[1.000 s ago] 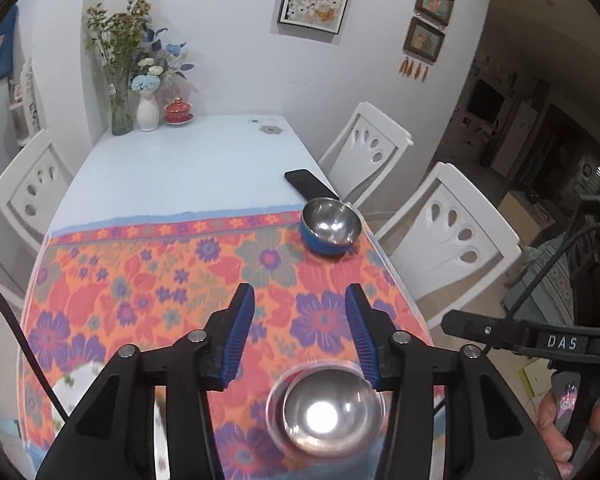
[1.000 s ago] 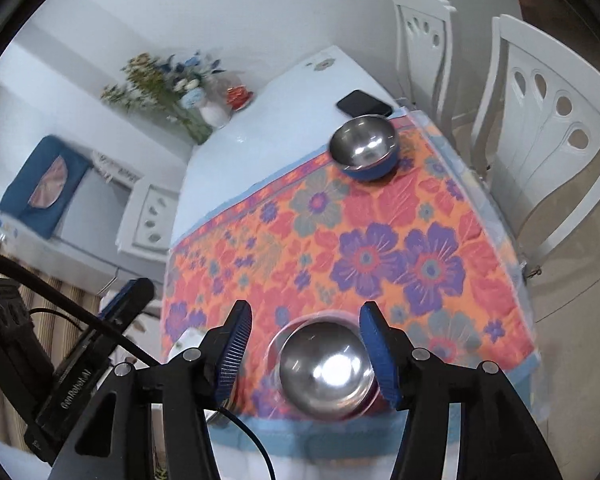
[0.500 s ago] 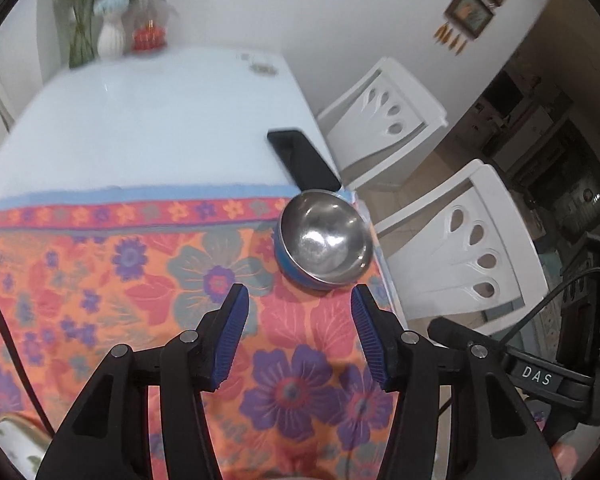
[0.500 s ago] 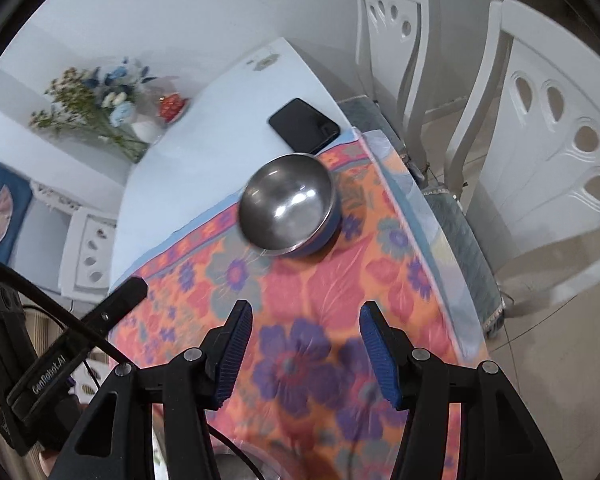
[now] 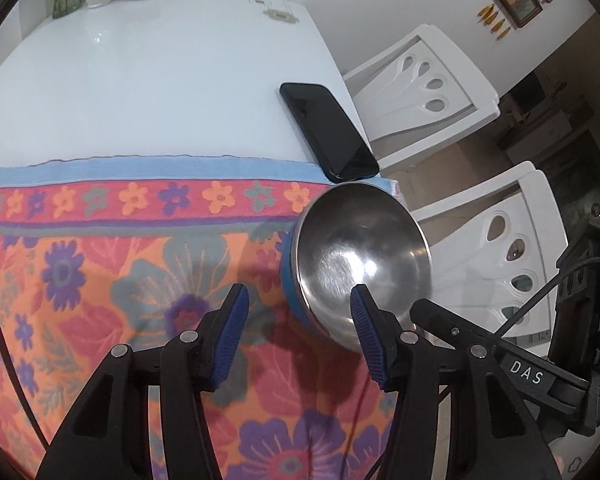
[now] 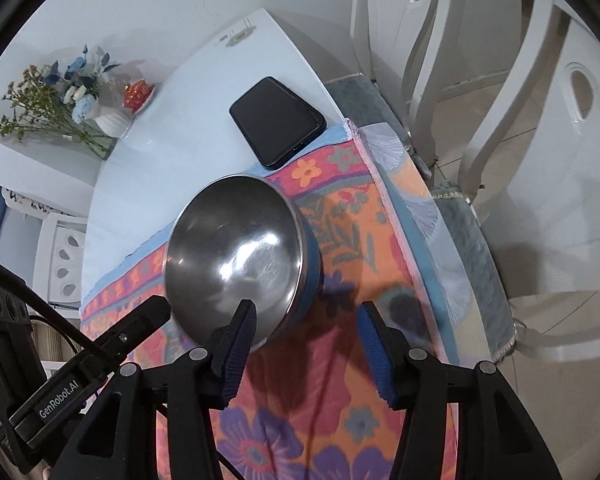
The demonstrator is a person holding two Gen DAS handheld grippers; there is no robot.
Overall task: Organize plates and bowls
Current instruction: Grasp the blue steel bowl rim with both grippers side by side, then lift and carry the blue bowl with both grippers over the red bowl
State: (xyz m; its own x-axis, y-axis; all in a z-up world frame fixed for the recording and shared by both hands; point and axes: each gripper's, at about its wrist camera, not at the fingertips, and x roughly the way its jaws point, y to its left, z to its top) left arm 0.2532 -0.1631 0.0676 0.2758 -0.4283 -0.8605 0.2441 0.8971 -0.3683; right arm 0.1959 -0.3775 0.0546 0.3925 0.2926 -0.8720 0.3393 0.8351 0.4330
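Steel bowl (image 5: 360, 256), one, between left gripper (image 5: 298, 332) and right gripper (image 6: 306, 344), both jaws apart, empty.

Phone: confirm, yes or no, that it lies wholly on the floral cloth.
No. The phone lies mostly on the bare white table, only its near end reaching the cloth edge.

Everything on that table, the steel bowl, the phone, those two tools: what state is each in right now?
Steel bowl: upright, empty, on the flowered cloth.
Phone: face up, screen dark, partly on the cloth's edge.
Left tool: open, holding nothing, one finger in front of the bowl.
Right tool: open, holding nothing.
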